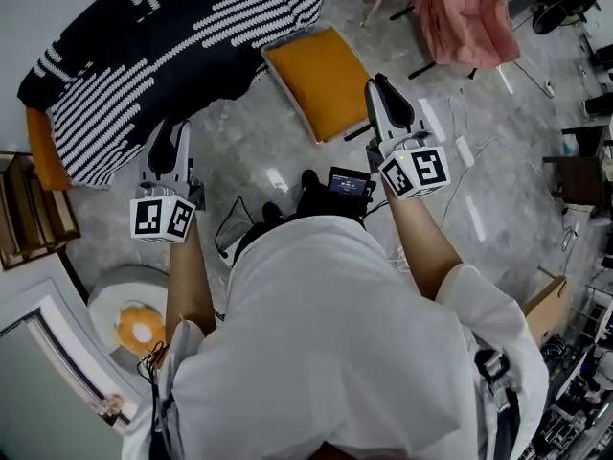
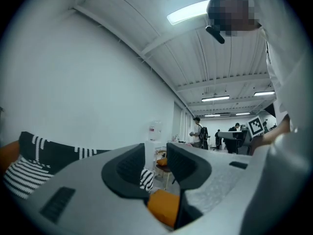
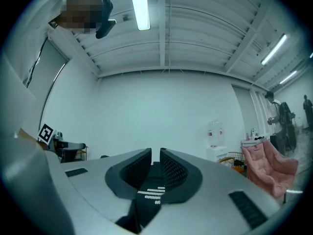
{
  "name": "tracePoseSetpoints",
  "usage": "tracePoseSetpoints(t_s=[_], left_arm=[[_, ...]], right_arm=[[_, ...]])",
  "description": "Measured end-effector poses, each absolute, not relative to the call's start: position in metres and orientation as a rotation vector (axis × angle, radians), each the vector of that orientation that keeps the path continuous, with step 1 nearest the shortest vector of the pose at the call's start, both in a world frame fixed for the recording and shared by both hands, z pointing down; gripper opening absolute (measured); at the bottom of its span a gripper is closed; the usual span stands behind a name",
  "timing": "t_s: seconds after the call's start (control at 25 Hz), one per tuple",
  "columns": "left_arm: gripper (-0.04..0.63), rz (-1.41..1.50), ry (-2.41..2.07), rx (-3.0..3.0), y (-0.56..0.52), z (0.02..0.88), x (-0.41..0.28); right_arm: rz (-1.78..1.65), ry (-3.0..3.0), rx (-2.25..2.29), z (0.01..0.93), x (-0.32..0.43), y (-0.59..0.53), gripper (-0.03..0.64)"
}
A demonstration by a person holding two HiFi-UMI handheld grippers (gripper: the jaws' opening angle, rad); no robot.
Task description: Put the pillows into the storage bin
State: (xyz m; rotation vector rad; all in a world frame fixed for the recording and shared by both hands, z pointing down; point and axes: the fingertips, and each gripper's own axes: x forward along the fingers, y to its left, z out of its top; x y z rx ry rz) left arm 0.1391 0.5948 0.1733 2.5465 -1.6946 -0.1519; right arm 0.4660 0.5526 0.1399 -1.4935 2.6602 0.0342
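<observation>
Orange square fabric pillow [image 1: 321, 80] lies on the floor, just beyond both grippers, beside a black-and-white striped pillow [image 1: 163, 36]. Left gripper [image 1: 170, 132] jaws apart, empty; right gripper [image 1: 380, 89] jaws nearly together, empty. Likely soft and light: pinch a corner seam.

left gripper [image 2: 155, 154]: jaws apart, nothing gripped | orange pillow [image 2: 164, 205]: visible below jaw gap | striped pillow [image 2: 29, 175]: left, against white wall [image 2: 98, 82]

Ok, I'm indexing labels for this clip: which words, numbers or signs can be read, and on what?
Nothing reads as text.
Small screen at the person's chest: lit lines, too small to read.
Left-hand marker cube and right-hand marker cube: black-and-white square codes, no letters.
</observation>
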Motion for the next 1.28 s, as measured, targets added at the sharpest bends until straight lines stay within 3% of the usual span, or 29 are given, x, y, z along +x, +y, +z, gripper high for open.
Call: tracePoseSetpoints(t_s=[0.44, 0.96, 1.28], left_arm=[[0.143, -0.074, -1.774, 2.499, 0.621, 0.176, 0.191], [0.143, 0.032, -1.649, 2.565, 0.623, 0.205, 0.313], [0.143, 0.095, -1.664, 2.576, 0.633, 0.209, 0.326]], right_arm=[[0.092, 2.684, -1.493, 0.155, 0.502, 0.587, 0.069], [0.029, 2.665, -1.571, 0.195, 0.596, 0.612, 0.06], [-0.023, 2.677, -1.541, 0.205, 0.603, 0.618, 0.054]])
